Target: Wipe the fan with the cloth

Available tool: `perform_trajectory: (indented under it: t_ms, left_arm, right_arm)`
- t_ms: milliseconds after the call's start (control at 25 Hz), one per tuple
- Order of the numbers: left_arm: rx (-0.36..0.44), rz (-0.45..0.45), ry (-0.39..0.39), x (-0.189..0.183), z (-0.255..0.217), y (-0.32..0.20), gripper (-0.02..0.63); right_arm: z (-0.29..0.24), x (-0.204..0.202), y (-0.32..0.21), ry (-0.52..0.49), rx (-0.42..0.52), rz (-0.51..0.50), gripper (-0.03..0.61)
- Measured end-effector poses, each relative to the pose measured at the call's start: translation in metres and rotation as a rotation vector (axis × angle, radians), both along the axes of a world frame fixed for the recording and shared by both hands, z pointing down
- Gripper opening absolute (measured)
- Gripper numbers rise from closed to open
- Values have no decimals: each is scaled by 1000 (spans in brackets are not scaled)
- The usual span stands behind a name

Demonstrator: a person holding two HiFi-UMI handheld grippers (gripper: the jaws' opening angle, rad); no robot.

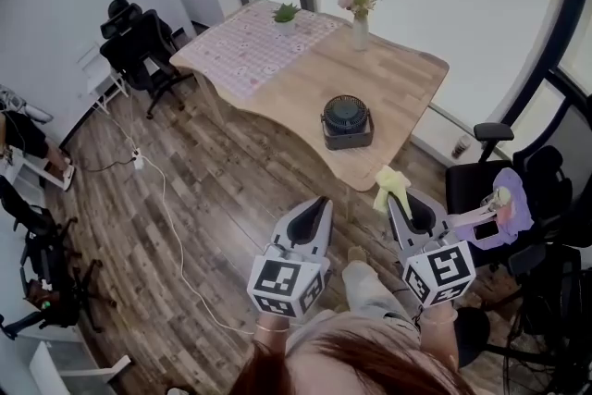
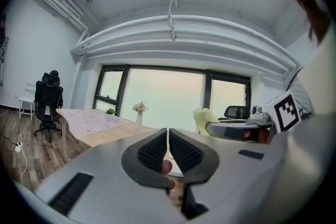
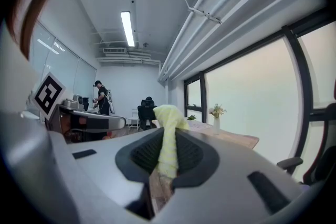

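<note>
The black office chair [image 1: 139, 51] is shown at the far left, on the wooden floor [image 1: 185, 190]. The left gripper [image 1: 318, 203] is held low in front of the person, above the floor and short of the near edge of the surface [image 1: 407, 79]. In the left gripper view its fingers [image 2: 152, 152] are seen clenched pad against pad, with only a thin slit left between them and no object gripped.

On the far part of the surface, a patterned mat [image 1: 245, 46], a small potted plant [image 1: 285, 13] and a vase [image 1: 360, 30] of flowers are seen. The fan [image 1: 346, 121], dark and round-grilled, is set on the bare wood near the front edge, well apart from both grippers.

The right gripper [image 1: 396, 202] is held beside the left one, just off that front edge. Its fingers [image 3: 191, 157] are clamped on the yellow cloth [image 1: 392, 183]. In the right gripper view the cloth is shown pinched between the ribbed pads, with its free end rising past the tips and drooping over them. The cloth is not in contact with the fan.
</note>
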State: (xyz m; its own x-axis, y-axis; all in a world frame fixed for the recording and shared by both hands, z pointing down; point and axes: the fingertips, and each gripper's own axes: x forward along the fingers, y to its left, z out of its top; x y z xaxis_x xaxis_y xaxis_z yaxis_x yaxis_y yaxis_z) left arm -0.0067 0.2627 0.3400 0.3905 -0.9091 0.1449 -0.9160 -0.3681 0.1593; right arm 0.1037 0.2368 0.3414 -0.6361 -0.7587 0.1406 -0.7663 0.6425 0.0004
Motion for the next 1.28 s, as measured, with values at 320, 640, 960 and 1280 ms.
perform_trajectory:
  t_ms: [320,640,960,1280]
  left_arm:
    - [-9,14,1,5,1,-60,15]
    - [-28,8,2,8,6,-122,15]
    - [-98,-70,9,-5,26,-180,15]
    - [-166,-102,0,-12,49,-227,15]
  right_arm:
    - [-1,-2,-65,-8,3,-15,51]
    - [1,-4,-130,-4,-5,-44,51]
    - [6,-4,-188,19,-20,-71,51]
    - [18,-10,-240,28,-37,-119,51]
